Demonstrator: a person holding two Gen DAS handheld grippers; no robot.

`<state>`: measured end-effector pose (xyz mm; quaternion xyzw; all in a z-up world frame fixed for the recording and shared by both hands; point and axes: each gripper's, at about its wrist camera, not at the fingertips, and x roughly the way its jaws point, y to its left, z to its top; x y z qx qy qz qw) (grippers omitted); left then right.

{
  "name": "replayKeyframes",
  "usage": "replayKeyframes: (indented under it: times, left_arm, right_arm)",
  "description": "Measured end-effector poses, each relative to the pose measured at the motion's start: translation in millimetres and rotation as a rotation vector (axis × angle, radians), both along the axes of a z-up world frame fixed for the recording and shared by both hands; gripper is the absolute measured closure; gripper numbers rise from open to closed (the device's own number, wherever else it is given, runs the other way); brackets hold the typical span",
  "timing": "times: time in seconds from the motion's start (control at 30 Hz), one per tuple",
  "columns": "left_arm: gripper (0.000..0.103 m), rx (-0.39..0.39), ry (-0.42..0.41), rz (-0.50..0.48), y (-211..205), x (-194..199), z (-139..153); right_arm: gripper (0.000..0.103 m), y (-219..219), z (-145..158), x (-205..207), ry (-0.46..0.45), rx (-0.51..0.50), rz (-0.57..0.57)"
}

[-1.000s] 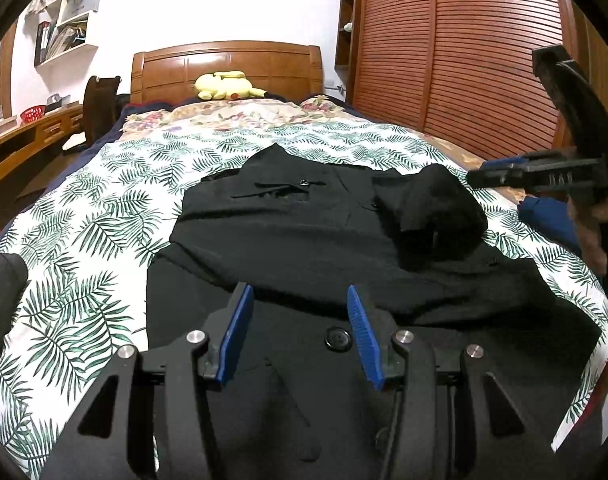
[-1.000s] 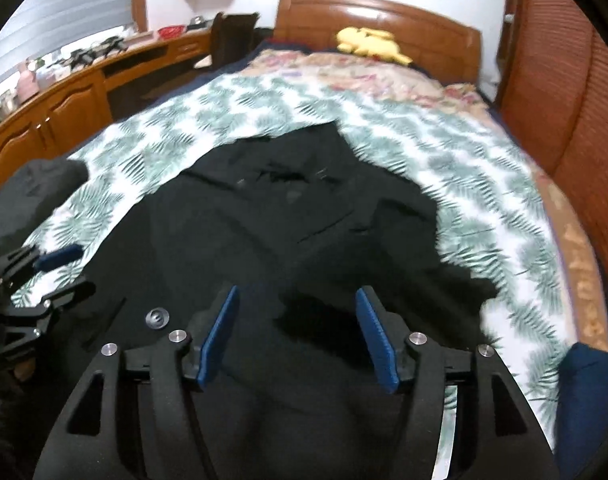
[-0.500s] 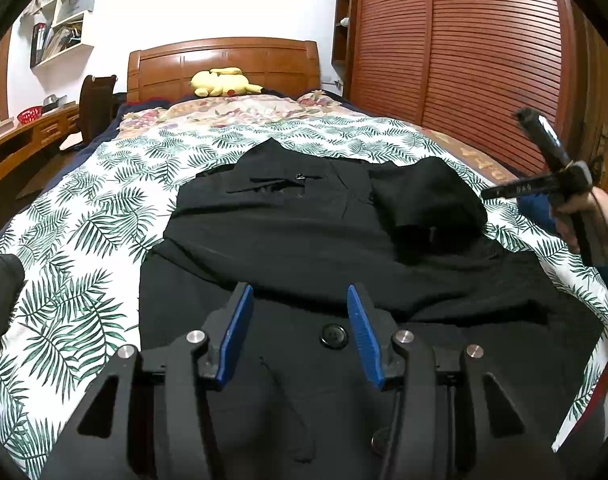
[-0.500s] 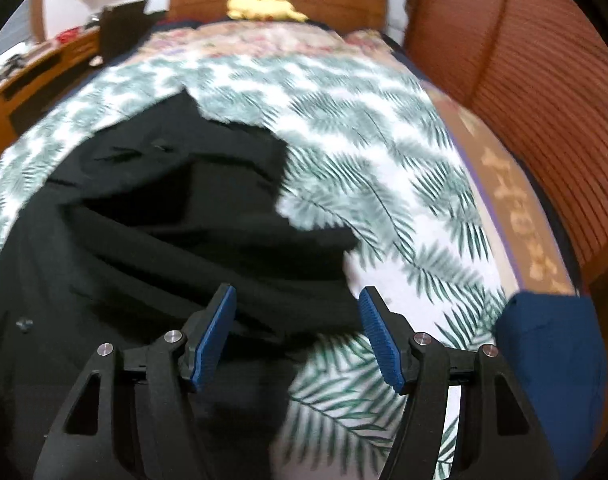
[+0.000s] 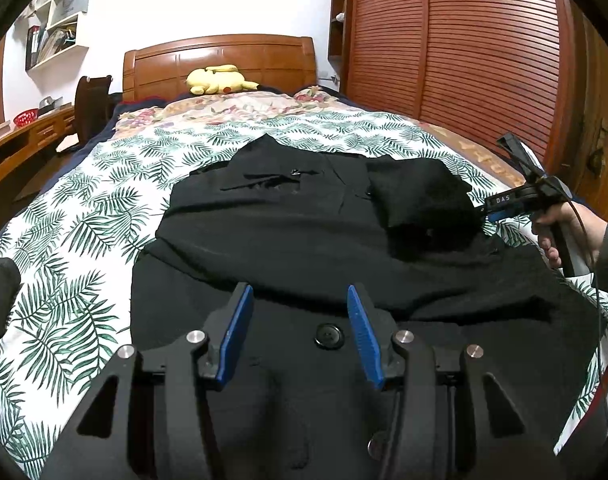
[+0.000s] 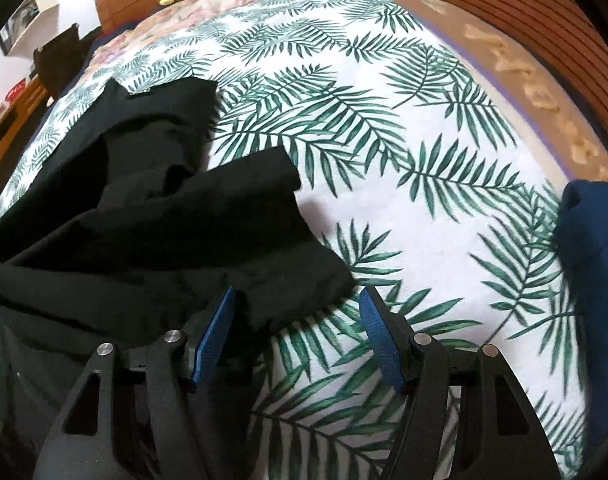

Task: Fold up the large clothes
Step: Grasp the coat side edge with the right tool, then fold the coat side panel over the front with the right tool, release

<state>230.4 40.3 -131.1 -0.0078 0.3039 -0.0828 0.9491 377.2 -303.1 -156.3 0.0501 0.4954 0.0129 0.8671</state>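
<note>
While the left gripper (image 5: 299, 320) hovers as it did a second ago, jaws moderately apart with nothing between them, above the near hem of the black coat (image 5: 304, 240), the right gripper (image 6: 297, 326) has swung away from the coat's middle out to its right edge; its jaws stand wide and empty, the left pad (image 6: 213, 336) over a loose black flap of the coat, the right pad (image 6: 380, 340) over bare leaf-print bedspread (image 6: 424, 160); in the left wrist view the same tool sits just beside the coat's folded-over sleeve (image 5: 420, 196), held in a person's hand (image 5: 560, 236). I judge from this shift that the right side is the next part to be gathered: the gripper has lined itself up on the coat's edge, but no cloth is pinched yet, so the fold is still at an early stage.

Counting outward from the coat: one black coat, spread across the middle of the bed; one dark button (image 5: 328, 336) on the coat's near hem, between the left gripper's pads in view; a second button may show further up, too small to be sure; one blue cloth (image 6: 588, 232) well to the coat's right, at the bed's edge; one yellow plush toy (image 5: 215, 80) far beyond the coat, against the wooden headboard (image 5: 223, 56); two grippers, one hand visible.
</note>
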Motion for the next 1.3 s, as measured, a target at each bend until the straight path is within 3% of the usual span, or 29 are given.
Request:
replayKeyframes:
  times: [0.13,0.2,0.3,0.33,0.37,0.7,0.83,1.13,1.3]
  left_arm:
    - [0.055,0.001,0.001,-0.003,-1.5,-0.3,0.0]
    - [0.055,0.002,0.001,-0.005,-2.6,-1.4,0.1]
    - [0.055,0.003,0.001,-0.004,-2.1,-1.6,0.5]
    - [0.055,0.003,-0.001,-0.004,-1.4,-2.3,0.9]
    - [0.055,0.005,-0.003,-0.004,-0.8,-3.0,1.1]
    - [0.055,-0.009,-0.051,0.021,18.4,-26.8,15.6]
    - [0.055,-0.008,-0.066,0.044,29.8,-37.4,19.3]
    - [0.055,0.003,-0.083,0.078,49.9,-58.9,19.9]
    - [0.055,-0.002,-0.08,0.08,54.7,-64.2,18.6]
  right_arm:
    - [0.038,4.2,0.2,-2.1,-0.004,-0.007,0.006]
    - [0.046,5.6,-0.2,-2.6,-0.007,-0.008,0.016]
    - [0.074,13.6,1.9,-4.9,-0.016,-0.005,0.061]
    - [0.09,18.7,4.6,-6.5,-0.025,-0.024,0.083]
    - [0.093,23.2,7.7,-7.8,-0.035,-0.048,0.095]
    - [0.096,105.4,88.8,-80.8,-0.231,0.005,0.332]
    - [0.096,146.1,104.9,-115.0,-0.27,0.032,0.43]
    - [0.096,219.2,92.2,-181.4,-0.23,0.094,0.579]
    - [0.092,237.7,80.7,-200.4,-0.215,0.062,0.627]
